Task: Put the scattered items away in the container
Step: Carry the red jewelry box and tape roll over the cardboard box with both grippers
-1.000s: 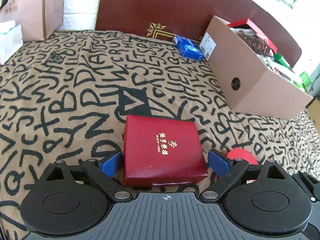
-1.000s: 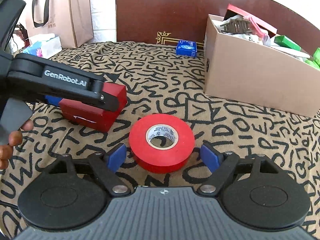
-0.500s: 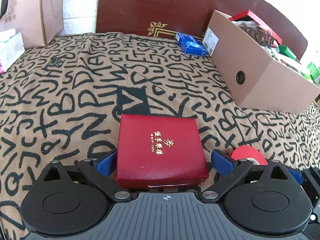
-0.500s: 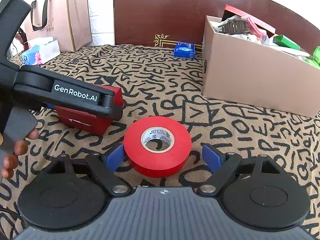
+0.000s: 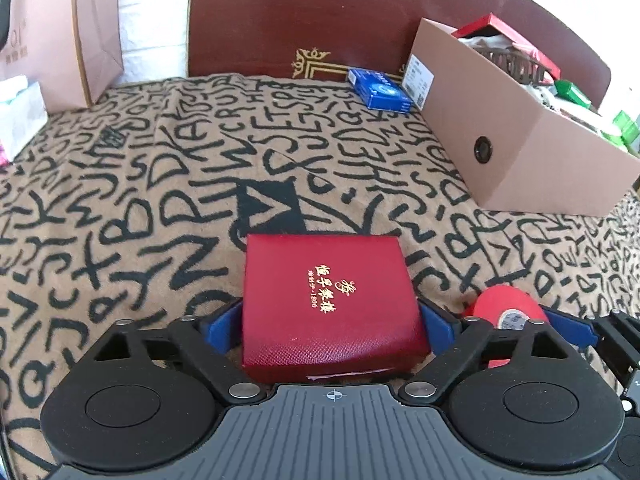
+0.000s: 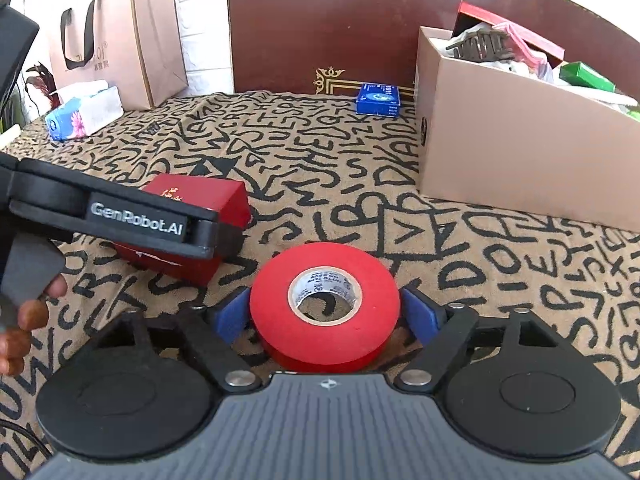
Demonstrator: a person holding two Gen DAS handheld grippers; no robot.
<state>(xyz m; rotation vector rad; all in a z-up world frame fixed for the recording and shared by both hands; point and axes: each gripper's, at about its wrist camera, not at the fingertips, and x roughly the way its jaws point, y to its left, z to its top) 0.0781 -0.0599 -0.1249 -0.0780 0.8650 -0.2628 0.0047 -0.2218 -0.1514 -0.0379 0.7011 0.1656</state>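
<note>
Left gripper (image 5: 332,320): my jaws straddle the red box and are closing; the blue pads sit just at its two sides, and I cannot tell that they press on it.
Red box (image 5: 328,300): flat, gold lettering on the lid, lying on the patterned blanket between my left pads.
Right gripper (image 6: 326,312): my jaws are closing around the red tape roll; each blue pad stands at the roll's rim, with firm contact not clear.
Red tape roll (image 6: 325,300): lying flat, core opening upward, just right of the red box.
Hand (image 6: 24,320): fingers curled on the left gripper's handle, at the left edge of the right wrist view.
Cardboard box (image 6: 520,160): open container at the far right of the blanket, already holding mixed items, well apart from both grippers.
Blue packet (image 6: 378,99): at the far edge, just left of the cardboard box, against the brown headboard (image 6: 360,20).
Patterned blanket (image 5: 160,180): tan with black letters, carrying everything.
Paper bag (image 6: 120,40): standing at far left.
Tissue pack (image 6: 84,114): lying beside the bag.
</note>
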